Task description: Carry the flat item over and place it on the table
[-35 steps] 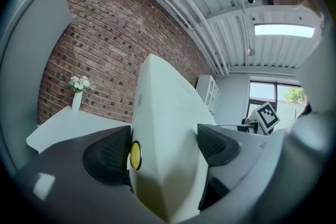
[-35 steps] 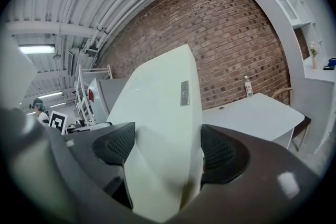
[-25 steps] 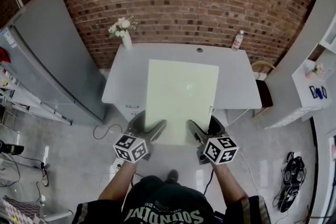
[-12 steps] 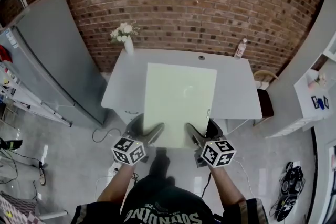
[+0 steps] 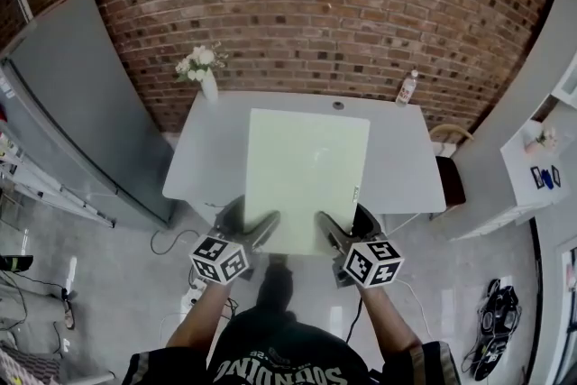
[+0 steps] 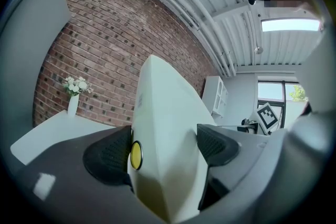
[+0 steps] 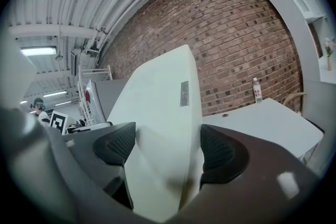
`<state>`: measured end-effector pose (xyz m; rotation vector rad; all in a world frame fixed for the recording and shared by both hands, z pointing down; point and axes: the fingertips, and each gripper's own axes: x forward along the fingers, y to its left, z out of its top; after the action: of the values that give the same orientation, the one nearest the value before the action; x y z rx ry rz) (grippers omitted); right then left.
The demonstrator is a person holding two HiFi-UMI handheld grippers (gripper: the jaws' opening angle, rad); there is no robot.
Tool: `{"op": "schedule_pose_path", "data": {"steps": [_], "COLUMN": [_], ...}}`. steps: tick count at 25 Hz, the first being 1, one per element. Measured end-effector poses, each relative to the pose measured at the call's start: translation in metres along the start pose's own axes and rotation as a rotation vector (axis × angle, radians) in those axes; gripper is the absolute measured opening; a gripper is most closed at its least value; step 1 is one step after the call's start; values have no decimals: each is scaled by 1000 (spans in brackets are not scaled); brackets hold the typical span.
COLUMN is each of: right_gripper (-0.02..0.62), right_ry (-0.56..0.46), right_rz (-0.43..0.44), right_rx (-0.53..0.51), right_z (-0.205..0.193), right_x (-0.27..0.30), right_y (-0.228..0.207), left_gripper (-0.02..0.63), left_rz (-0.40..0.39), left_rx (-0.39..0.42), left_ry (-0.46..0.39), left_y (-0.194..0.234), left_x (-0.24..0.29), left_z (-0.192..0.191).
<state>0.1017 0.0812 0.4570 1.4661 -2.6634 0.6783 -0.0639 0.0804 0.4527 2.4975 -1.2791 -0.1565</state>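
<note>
A large pale yellow-green flat board [image 5: 305, 176] is held out over the white table [image 5: 406, 171], its far edge reaching toward the brick wall. My left gripper [image 5: 261, 227] is shut on the board's near left edge, and my right gripper [image 5: 326, 227] is shut on its near right edge. In the left gripper view the board [image 6: 165, 128] fills the gap between the black pads [image 6: 107, 155]. The right gripper view shows the same board [image 7: 165, 128] clamped between its pads [image 7: 220, 155], with the table [image 7: 262, 123] beyond.
A white vase of flowers [image 5: 204, 72] stands at the table's far left corner, a small bottle [image 5: 407, 88] at the far right. A grey cabinet [image 5: 81, 104] flanks the table on the left; a chair [image 5: 451, 162] and white shelving [image 5: 541, 158] stand to the right.
The table and the wall have drawn slightly closer and shifted in the head view. The board stays clamped in both grippers.
</note>
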Motion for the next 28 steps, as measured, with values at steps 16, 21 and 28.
{"op": "schedule_pose_path", "data": {"steps": [16,21,28], "right_gripper": [379,377,377], "right_ry": [14,29,51], "right_rz": [-43,-79,-109], "right_rx": [13,11,2], "right_z": [34,53,76], "right_x": [104,142,194], "right_y": [-54,-76,-104], "left_gripper": [396,396,396], "left_rz": [-23,-57,-76], "left_rx": [-37,-60,-97], "left_ry": [29,41,48], "left_y": [81,110,150], "left_x": [98,141,193], "left_z": [18,28,38]}}
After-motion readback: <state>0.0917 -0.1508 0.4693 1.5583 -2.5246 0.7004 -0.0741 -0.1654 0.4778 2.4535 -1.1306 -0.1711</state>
